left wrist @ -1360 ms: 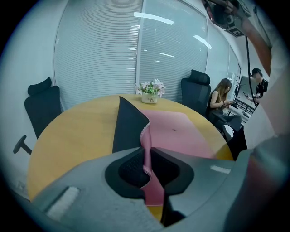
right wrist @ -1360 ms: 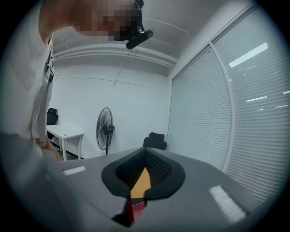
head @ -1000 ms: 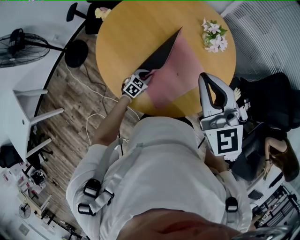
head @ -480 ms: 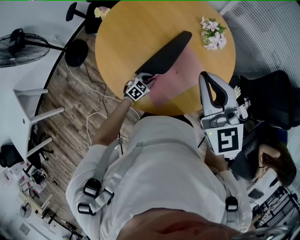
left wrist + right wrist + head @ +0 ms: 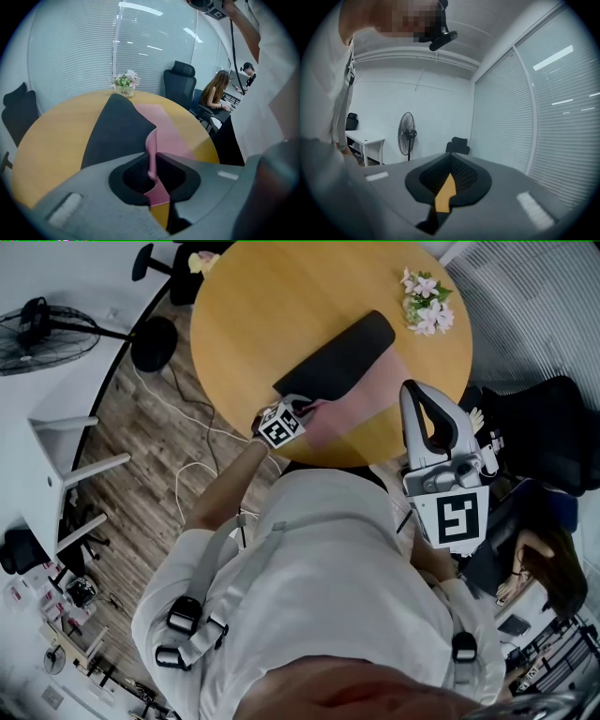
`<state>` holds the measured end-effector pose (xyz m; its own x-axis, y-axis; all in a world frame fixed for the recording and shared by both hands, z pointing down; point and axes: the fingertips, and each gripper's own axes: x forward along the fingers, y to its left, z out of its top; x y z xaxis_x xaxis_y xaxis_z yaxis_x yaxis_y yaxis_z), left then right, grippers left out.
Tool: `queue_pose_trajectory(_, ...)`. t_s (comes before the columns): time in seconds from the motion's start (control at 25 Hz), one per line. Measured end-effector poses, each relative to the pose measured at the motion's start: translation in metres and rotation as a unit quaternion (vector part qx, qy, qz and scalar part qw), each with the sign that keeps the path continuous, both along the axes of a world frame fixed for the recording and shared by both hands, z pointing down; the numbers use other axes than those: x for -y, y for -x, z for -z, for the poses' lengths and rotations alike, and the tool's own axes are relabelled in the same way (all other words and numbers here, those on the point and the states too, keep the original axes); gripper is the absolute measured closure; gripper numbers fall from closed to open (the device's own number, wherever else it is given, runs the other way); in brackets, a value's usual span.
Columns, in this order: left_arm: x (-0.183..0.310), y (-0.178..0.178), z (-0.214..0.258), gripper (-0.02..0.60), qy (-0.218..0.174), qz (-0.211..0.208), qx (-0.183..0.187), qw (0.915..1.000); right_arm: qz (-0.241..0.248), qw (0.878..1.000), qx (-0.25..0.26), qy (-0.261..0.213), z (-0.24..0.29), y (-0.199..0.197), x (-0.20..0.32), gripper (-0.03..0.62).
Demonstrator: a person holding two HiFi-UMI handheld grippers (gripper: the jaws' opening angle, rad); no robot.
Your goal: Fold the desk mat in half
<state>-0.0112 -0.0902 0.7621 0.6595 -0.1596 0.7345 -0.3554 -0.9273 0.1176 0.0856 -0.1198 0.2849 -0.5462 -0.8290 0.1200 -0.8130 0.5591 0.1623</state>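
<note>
- Where the left tongs pinch its near edge, the desk mat is lifted and turned over, black underside up, on the round yellow bench
- The black flap lies over the mat's pink face, part of which shows bare to the right
- Those jaws stand narrow, clamped on the pink edge upright between them
- The right tongs are held by the bench's right edge, jaws together, nothing in them
- A small bunch of flowers stands near the mat's far end, apart from it
</note>
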Motion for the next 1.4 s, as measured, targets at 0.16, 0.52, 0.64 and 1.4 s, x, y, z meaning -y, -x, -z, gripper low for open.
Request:
queue_pose_trajectory(0.16, -0.011, -0.003, -0.001, 0.538, 0.009, -0.008, 0.002, 0.9999, -0.008, 1.000, 0.017, 0.012, 0.005, 0.004, 0.001, 0.589)
queue_pose_trajectory(0.52, -0.031, -0.012, -0.007, 0.537, 0.012, -0.041, 0.010, 0.9991, -0.010, 1.000, 0.018, 0.012, 0.004, 0.001, -0.002, 0.589)
queue_pose_trajectory(0.64, -0.037, -0.013, -0.009, 0.537, 0.013, -0.054, 0.013, 0.9984, -0.010, 1.000, 0.017, 0.010, 0.004, 0.000, -0.002, 0.589)
queue_pose_trajectory(1.4, -0.074, -0.020, -0.026, 0.537, 0.023, -0.132, 0.024, 0.9907, -0.008, 1.000, 0.000, 0.007, -0.003, -0.011, -0.005, 0.589)
